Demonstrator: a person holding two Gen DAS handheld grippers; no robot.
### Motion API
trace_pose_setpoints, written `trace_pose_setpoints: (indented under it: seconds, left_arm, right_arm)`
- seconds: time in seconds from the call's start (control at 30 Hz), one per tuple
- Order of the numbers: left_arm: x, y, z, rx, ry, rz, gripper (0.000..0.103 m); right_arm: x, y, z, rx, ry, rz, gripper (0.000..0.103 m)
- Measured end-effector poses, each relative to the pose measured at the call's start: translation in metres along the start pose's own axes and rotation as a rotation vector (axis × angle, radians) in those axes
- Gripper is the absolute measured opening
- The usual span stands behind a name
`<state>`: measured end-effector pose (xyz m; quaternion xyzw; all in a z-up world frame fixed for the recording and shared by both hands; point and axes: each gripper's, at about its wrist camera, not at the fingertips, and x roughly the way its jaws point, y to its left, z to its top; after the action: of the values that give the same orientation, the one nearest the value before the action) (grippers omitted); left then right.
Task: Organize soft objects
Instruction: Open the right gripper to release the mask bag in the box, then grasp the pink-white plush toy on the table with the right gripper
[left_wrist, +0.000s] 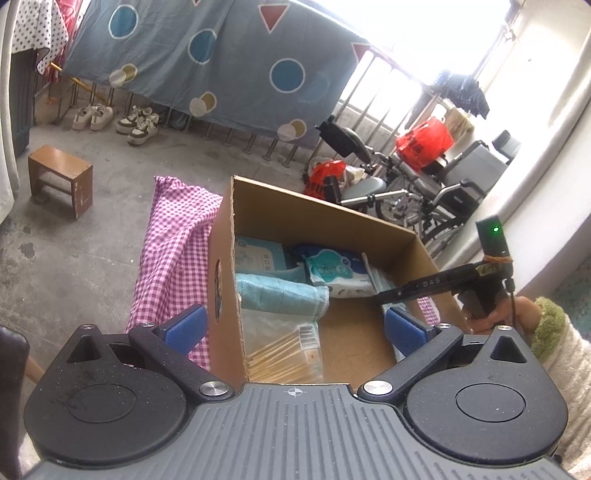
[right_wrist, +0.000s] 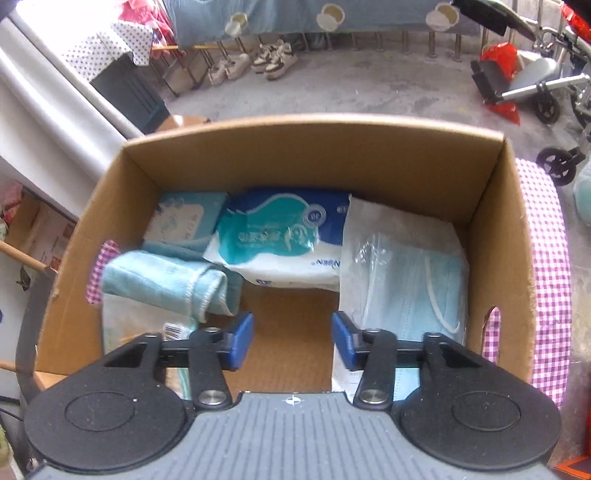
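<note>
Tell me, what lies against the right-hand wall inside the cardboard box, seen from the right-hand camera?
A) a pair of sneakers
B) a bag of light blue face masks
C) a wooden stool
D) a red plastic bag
B: in the right wrist view, a clear bag of light blue face masks lies along the right wall of the cardboard box, beside the pack of wet wipes.

Daylight floods both views. In the left wrist view the window (left_wrist: 406, 33) blows out to pure white glare, and the hanging sheet (left_wrist: 207, 62) is backlit. Fisheye curvature bends the edges and darkens corners. The cardboard box (right_wrist: 310, 147) interior is evenly lit, with slight motion blur on its contents
</note>
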<state>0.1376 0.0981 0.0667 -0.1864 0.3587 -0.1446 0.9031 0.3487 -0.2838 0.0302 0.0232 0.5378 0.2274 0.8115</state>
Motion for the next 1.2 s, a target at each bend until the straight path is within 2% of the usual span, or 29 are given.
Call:
trace_pose_setpoints:
  seconds: [0.23,0.33,0.4,0.53,0.6,0.73,0.77,0.83,1.03,1.13,1.2]
  left_arm:
    - [-0.017,-0.003,0.006,-0.005,-0.040,-0.001,0.102]
    - [-0.028,-0.006,0.008,-0.009,-0.067,-0.016,0.102]
    - [-0.034,-0.010,0.006,0.011,-0.075,-0.018,0.102]
    - [-0.039,-0.021,-0.006,0.048,-0.043,-0.052,0.102]
    - [-0.040,-0.027,-0.013,0.066,-0.020,-0.078,0.102]
    - [-0.041,-0.042,-0.033,0.109,0.034,-0.144,0.102]
    - [-0.039,-0.046,-0.040,0.118,0.055,-0.166,0.102]
    - [-0.034,-0.056,-0.053,0.144,0.104,-0.210,0.102]
    - [0.003,-0.100,-0.101,0.296,0.321,-0.313,0.102]
    - [0.028,-0.125,-0.124,0.382,0.418,-0.339,0.102]
    - [0.045,-0.141,-0.138,0.436,0.465,-0.333,0.102]
  right_arm:
    - [-0.088,0.021,0.005,0.027,-0.176,0.116,0.061]
    - [-0.125,0.027,-0.003,0.035,-0.253,0.165,0.069]
    - [-0.148,0.032,-0.014,0.036,-0.297,0.206,0.070]
    - [-0.187,0.039,-0.048,0.049,-0.365,0.287,0.071]
    - [-0.206,0.040,-0.073,0.051,-0.406,0.326,0.075]
    - [-0.233,0.040,-0.141,0.072,-0.486,0.352,0.090]
    - [-0.233,0.039,-0.159,0.085,-0.496,0.355,0.096]
    - [-0.224,0.032,-0.192,0.137,-0.491,0.349,0.099]
    - [-0.152,-0.010,-0.285,0.465,-0.374,0.275,0.099]
    - [-0.118,-0.025,-0.313,0.576,-0.314,0.242,0.099]
    - [-0.105,-0.030,-0.324,0.620,-0.305,0.236,0.099]
